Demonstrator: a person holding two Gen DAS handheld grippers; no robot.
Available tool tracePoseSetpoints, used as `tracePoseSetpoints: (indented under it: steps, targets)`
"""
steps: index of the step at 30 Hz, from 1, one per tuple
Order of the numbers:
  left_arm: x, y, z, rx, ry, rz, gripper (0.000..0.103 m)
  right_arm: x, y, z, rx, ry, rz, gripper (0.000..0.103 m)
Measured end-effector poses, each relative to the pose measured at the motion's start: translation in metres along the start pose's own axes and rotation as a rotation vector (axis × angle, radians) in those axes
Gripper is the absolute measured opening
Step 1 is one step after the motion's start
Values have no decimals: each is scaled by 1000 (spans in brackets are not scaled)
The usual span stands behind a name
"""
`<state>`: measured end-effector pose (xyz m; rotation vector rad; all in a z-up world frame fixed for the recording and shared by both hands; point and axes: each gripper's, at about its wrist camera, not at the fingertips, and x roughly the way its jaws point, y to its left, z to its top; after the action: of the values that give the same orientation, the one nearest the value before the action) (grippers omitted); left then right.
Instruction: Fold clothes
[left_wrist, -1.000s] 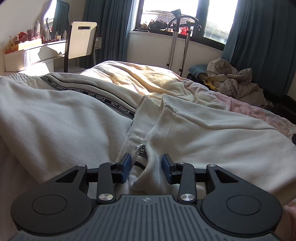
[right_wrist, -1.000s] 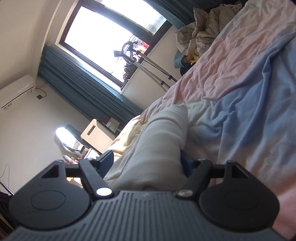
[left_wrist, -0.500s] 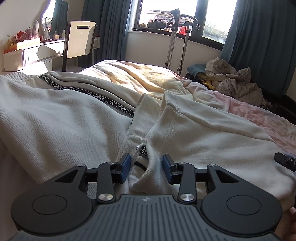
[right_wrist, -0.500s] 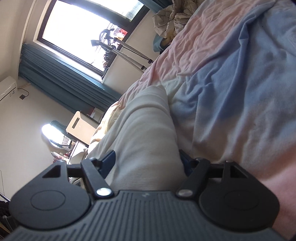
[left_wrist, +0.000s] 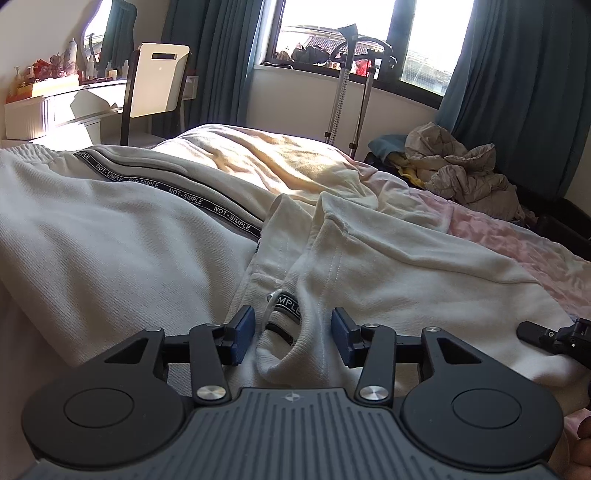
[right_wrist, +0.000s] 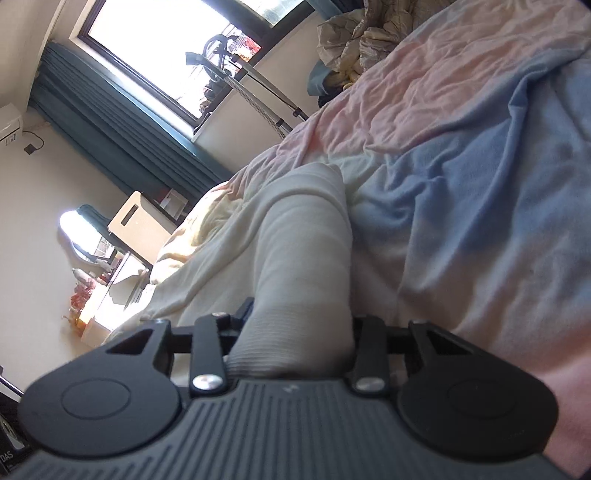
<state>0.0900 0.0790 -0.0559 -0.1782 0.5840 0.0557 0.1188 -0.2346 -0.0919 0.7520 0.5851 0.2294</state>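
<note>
A white garment (left_wrist: 406, 273) with black "NOT-SIMPLE" tape (left_wrist: 207, 206) lies spread on the bed. My left gripper (left_wrist: 291, 336) sits low over its collar fold with the neck label (left_wrist: 288, 306). The jaws are opening, and the fold lies between the blue pads (left_wrist: 242, 334) without being pressed. In the right wrist view a ribbed cuff (right_wrist: 295, 332) of the same white cloth fills the right gripper (right_wrist: 299, 328), whose jaws are closing and pinch it. That gripper's tip (left_wrist: 532, 330) also shows at the garment's right edge.
A pink and blue sheet (right_wrist: 461, 177) covers the bed. A heap of crumpled clothes (left_wrist: 461, 173) lies at the back right. A chair (left_wrist: 155, 85) and a cluttered desk (left_wrist: 62, 103) stand back left, with a metal stand (left_wrist: 347, 85) by the window.
My left jaws have widened off the collar fold. The right jaws have closed in on the ribbed cuff, and the right gripper has come into the left view at its right edge.
</note>
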Motion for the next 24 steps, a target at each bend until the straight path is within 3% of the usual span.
tracePoseSetpoints:
  steps: [6,12,18,24]
  targets:
    - [-16,-7,3,44,-41,6,52,-16,31,9,-77,-47,-44,25]
    - [-34,-28,16,156,-107,26,53,-40,46,32,-90,-127,-19,24]
    - [-22,-67,27,215,-88,50,58,-76,38,63,-67,-248,-2,23]
    - [3,-138,19,320,-33,-19,58,-117,10,93,-7,-372,-27,23]
